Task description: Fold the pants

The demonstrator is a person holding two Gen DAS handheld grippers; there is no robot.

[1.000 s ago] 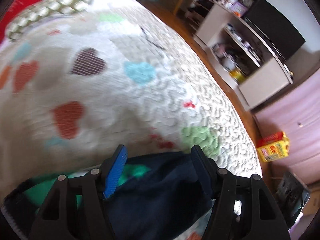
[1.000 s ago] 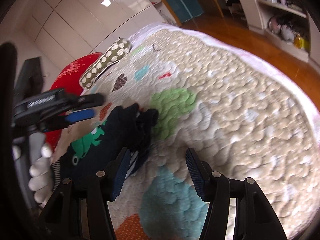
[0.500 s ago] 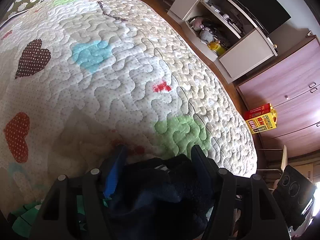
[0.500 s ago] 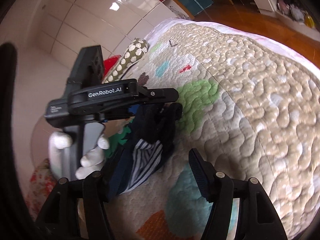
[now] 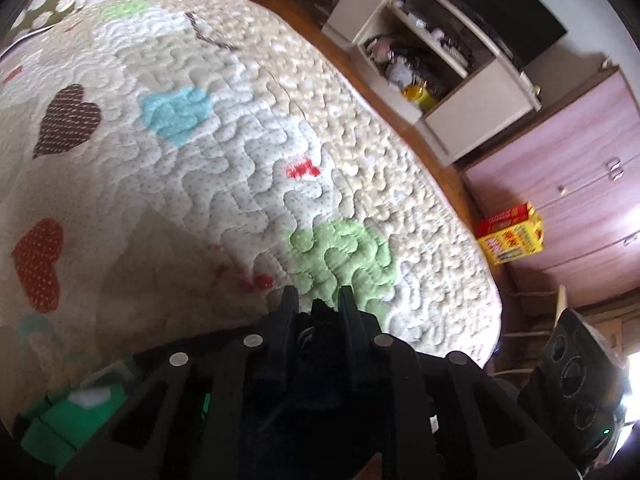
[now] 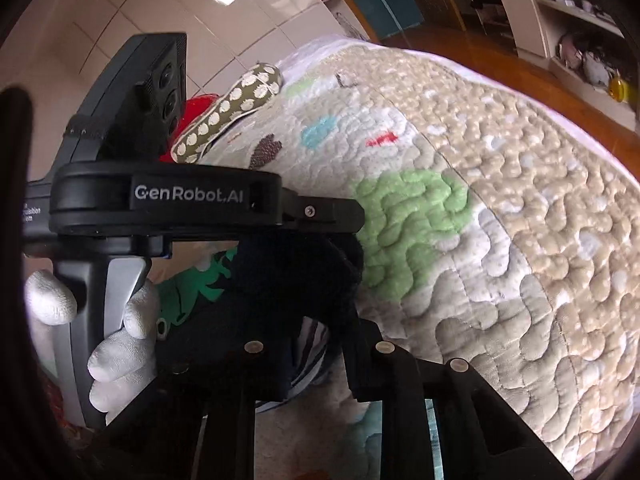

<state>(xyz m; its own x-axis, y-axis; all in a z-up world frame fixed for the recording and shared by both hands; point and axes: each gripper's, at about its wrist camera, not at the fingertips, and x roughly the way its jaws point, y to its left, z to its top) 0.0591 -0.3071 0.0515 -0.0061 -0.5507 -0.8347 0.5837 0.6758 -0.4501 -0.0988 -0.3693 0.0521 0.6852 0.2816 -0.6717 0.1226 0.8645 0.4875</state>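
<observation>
We see the left gripper (image 5: pixel 318 300) clamped tight on a bunch of the dark pants (image 5: pixel 320 392), which lie on the quilt (image 5: pixel 240 168) at its near edge. In the right wrist view the right gripper (image 6: pixel 320 344) is closed on the pants' striped edge (image 6: pixel 308 340). The left tool body (image 6: pixel 168 204), held by a white-gloved hand (image 6: pixel 116 344), blocks much of the pants there. Beyond the bed stand a shelf (image 5: pixel 440 72), a wardrobe (image 5: pixel 580 184) and a yellow box (image 5: pixel 512 234).
</observation>
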